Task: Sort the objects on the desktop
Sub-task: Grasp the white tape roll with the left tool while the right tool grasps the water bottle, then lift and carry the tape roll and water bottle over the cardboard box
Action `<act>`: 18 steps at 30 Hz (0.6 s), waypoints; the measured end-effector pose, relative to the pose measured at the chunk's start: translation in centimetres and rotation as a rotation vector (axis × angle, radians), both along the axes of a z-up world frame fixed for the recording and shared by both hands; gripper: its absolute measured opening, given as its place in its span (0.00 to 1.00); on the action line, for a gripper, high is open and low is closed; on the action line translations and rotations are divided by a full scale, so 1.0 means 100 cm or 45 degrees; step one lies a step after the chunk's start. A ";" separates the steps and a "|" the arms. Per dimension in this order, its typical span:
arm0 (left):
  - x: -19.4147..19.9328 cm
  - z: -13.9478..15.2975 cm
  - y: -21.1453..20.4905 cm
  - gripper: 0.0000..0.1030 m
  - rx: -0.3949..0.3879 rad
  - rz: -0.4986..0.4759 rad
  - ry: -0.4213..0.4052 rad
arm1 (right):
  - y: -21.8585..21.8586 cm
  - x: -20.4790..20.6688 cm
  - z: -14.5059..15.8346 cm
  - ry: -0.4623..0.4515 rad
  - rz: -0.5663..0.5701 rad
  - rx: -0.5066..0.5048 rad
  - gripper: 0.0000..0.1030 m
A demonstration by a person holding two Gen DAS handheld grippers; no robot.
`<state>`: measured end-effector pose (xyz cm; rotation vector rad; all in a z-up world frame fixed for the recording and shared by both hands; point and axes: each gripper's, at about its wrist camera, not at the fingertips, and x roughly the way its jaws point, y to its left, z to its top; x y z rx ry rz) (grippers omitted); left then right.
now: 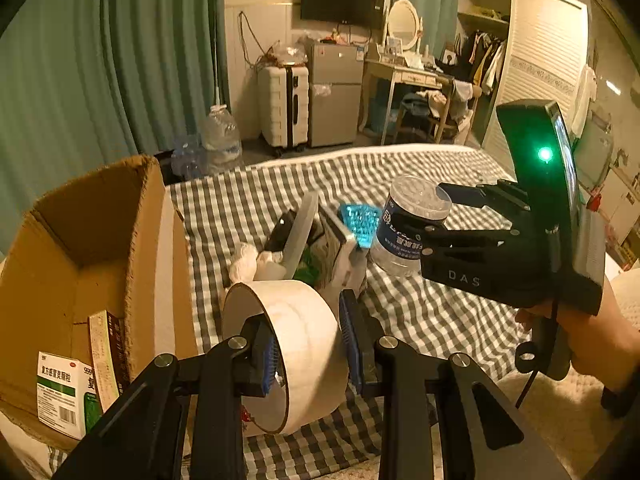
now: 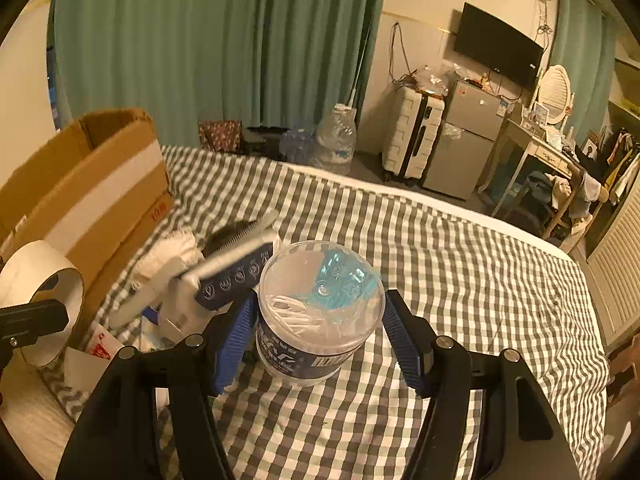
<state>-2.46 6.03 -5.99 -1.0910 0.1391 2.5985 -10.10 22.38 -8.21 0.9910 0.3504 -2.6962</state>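
A wide white tape roll [image 1: 296,320] is clamped in my left gripper [image 1: 310,350], one blue pad inside its core and the other on its outer face. It hangs above the checked bedspread [image 1: 420,312], next to an open cardboard box [image 1: 100,240]. My right gripper [image 2: 320,314] is shut on a clear round jar [image 2: 304,360] with a dark blue label and white swabs inside. In the left wrist view the jar [image 1: 404,240] hangs tilted above the bed in the right gripper [image 1: 426,216]. The tape roll [image 2: 24,276] shows at the left edge of the right wrist view.
A green-and-white medicine box [image 1: 60,392] stands in the cardboard box [image 2: 100,188]. On the bed lie a comb [image 2: 240,248], a dark blue packet [image 2: 236,276], white cloth [image 1: 244,264] and a teal item [image 1: 360,220]. A suitcase [image 1: 284,108] and water jugs [image 1: 220,136] stand beyond.
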 end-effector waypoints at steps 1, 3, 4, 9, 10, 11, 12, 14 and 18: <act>0.001 0.003 -0.001 0.27 0.006 0.001 0.007 | -0.001 0.002 0.003 0.017 -0.003 0.014 0.62; 0.003 0.006 -0.003 0.27 0.011 0.006 0.023 | -0.001 0.005 0.010 0.042 -0.011 0.017 0.62; 0.004 0.009 -0.003 0.27 0.010 0.009 0.031 | -0.004 0.006 0.014 0.046 -0.017 0.000 0.62; 0.011 0.024 -0.009 0.27 0.012 0.020 0.099 | 0.000 0.013 0.035 0.087 -0.051 -0.065 0.62; 0.011 0.026 -0.011 0.27 0.016 0.021 0.107 | 0.001 0.015 0.039 0.097 -0.058 -0.077 0.62; 0.014 0.028 -0.013 0.27 0.020 0.024 0.120 | 0.002 0.017 0.044 0.109 -0.065 -0.085 0.62; 0.015 0.032 -0.015 0.27 0.023 0.028 0.134 | 0.003 0.019 0.048 0.122 -0.071 -0.090 0.62; 0.019 0.039 -0.018 0.27 0.027 0.035 0.161 | 0.005 0.025 0.058 0.147 -0.081 -0.106 0.62; 0.025 0.054 -0.022 0.27 0.037 0.039 0.211 | 0.003 0.042 0.082 0.225 -0.097 -0.154 0.62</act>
